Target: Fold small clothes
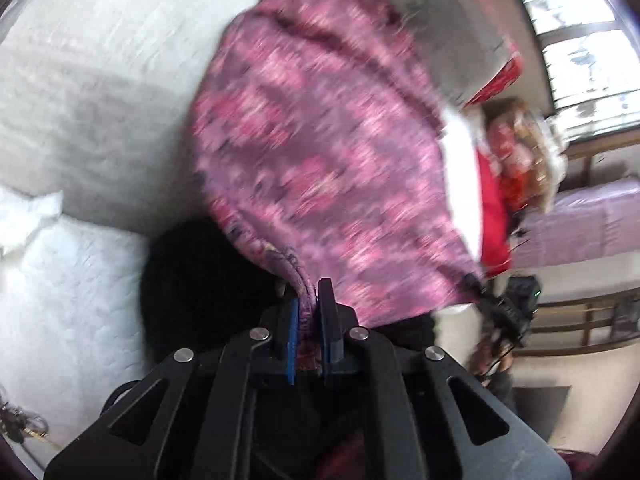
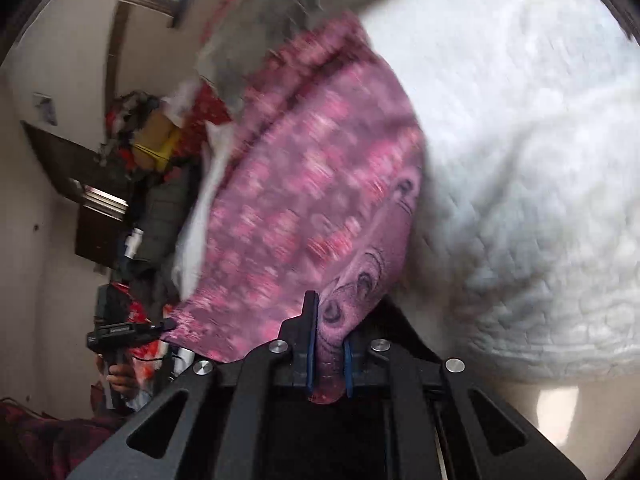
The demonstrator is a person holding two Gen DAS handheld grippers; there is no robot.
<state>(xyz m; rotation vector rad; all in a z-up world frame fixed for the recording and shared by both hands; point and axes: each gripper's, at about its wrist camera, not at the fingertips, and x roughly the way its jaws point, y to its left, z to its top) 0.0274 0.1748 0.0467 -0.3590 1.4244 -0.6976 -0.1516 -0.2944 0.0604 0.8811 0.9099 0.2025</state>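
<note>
A small pink and purple patterned garment (image 1: 320, 152) hangs stretched in the air above a white quilted bed (image 1: 92, 80). My left gripper (image 1: 309, 300) is shut on one corner of its edge. My right gripper (image 2: 330, 320) is shut on the opposite corner, and the garment (image 2: 312, 200) spreads away from it. The right gripper (image 1: 508, 312) also shows in the left wrist view at the cloth's far corner. The left gripper (image 2: 120, 332) shows in the right wrist view, held by a hand. Both views are blurred by motion.
The white quilt (image 2: 520, 160) fills the right of the right wrist view. A person in red (image 1: 496, 200) stands behind the garment. A window (image 1: 576, 40), wooden rails (image 1: 580, 316), a dark shelf (image 2: 96, 200) and piled clutter (image 2: 156, 140) lie beyond.
</note>
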